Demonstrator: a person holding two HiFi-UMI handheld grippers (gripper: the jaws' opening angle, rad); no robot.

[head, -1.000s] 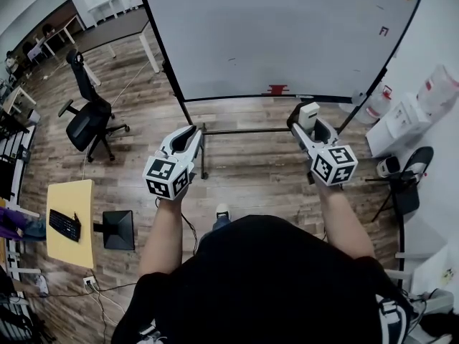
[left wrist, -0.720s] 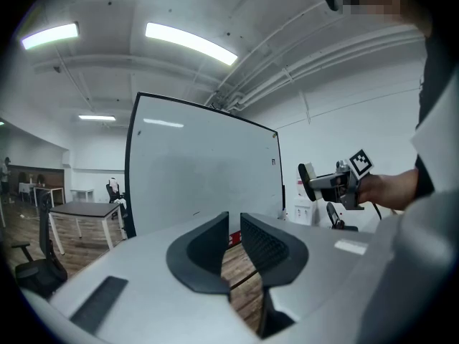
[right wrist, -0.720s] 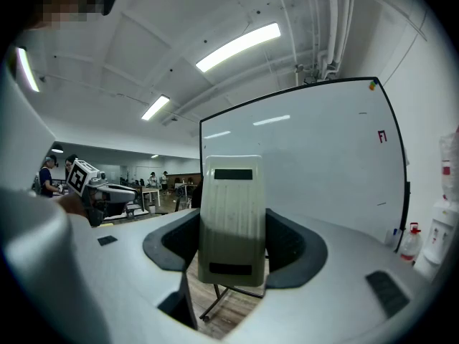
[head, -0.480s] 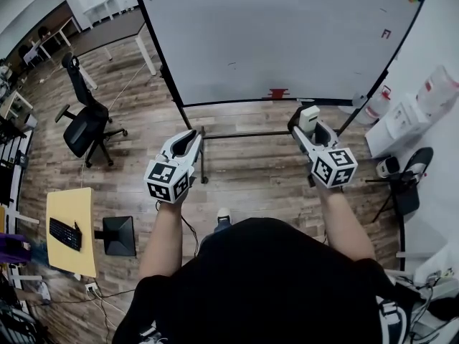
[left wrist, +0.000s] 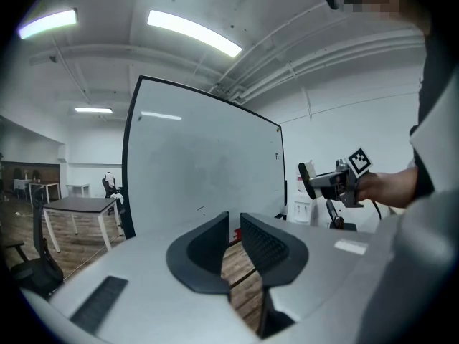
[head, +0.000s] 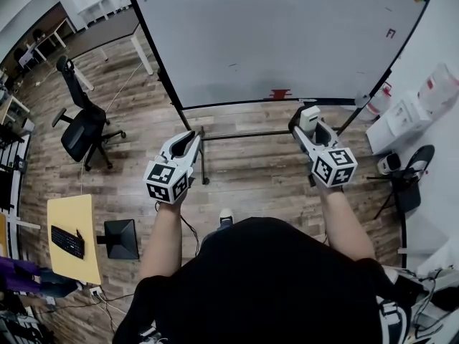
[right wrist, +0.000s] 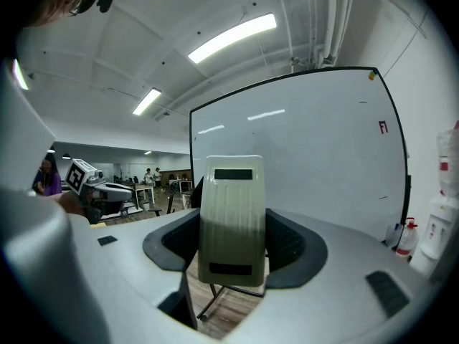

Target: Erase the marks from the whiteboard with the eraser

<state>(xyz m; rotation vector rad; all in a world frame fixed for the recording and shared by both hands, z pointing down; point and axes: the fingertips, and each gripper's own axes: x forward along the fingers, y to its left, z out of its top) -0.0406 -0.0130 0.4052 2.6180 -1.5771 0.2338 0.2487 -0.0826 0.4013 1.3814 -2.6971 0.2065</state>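
Open-plan office: whiteboard point(head: 272, 34), swivel chair point(head: 80, 131), yellow desk point(head: 72, 210) with keyboard point(head: 68, 241).

Whiteboard point(head: 280, 34) on a floor stand: one.
Eraser point(head: 309, 117): one.
Hand-held grippers: two, namely left gripper point(head: 192, 133) and right gripper point(head: 304, 122).
Marker cubes: two, namely left cube point(head: 166, 180) and right cube point(head: 333, 166).
Red on the board: one small red mark point(head: 391, 32) near the upper right corner, and one red patch point(head: 279, 93) at the lower edge, kind unclear.
Office chairs: two, namely black chair point(head: 82, 131) at left and dark chair point(head: 410, 181) at right.
Yellow desk point(head: 72, 210): one.
Keyboard point(head: 68, 241): one.
Monitor point(head: 120, 238): one.
Ceiling light strips in the right gripper view: two, namely near strip point(right wrist: 233, 38) and far strip point(right wrist: 147, 100).
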